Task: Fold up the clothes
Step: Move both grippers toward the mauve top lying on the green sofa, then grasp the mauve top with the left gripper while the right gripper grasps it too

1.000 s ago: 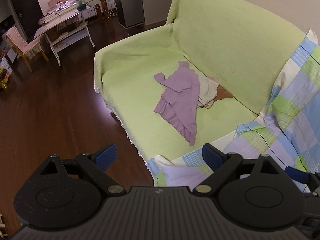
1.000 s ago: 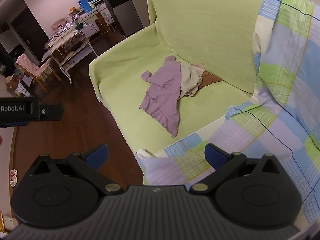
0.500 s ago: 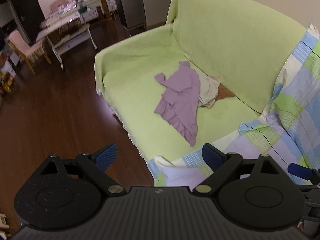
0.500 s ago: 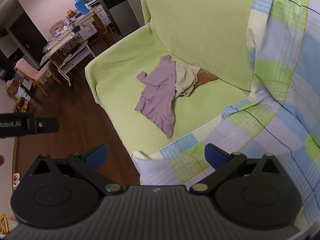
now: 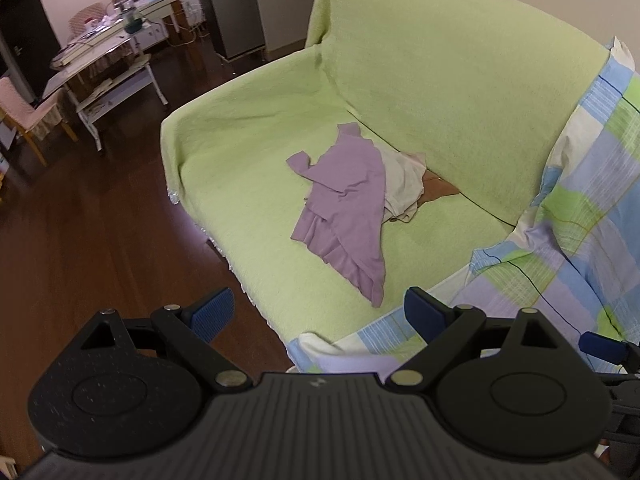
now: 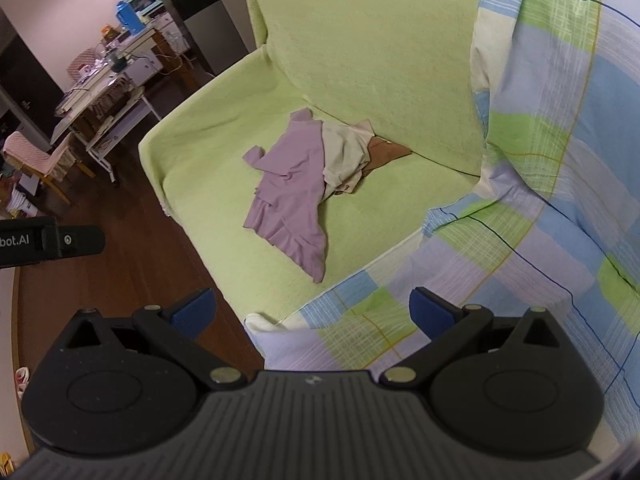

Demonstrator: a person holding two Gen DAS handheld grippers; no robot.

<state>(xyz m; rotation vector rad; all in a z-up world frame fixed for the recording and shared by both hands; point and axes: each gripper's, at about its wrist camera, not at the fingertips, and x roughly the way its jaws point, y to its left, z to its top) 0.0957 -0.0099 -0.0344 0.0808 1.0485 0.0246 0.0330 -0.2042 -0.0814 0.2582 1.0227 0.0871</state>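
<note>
A green-covered sofa (image 5: 248, 200) with a plaid sheet (image 6: 560, 184) stands on dark wood floor (image 5: 80, 240) near a cluttered table (image 5: 100, 44).

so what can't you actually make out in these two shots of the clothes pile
- Brown garment: mostly buried under the cream garment in both views; type unclear.
- Cream garment: partly covered by the crumpled lilac top.
- Checked blue-green sheet: cut off by the right edge in both views.
- Cluttered white desk: items too small.
</note>
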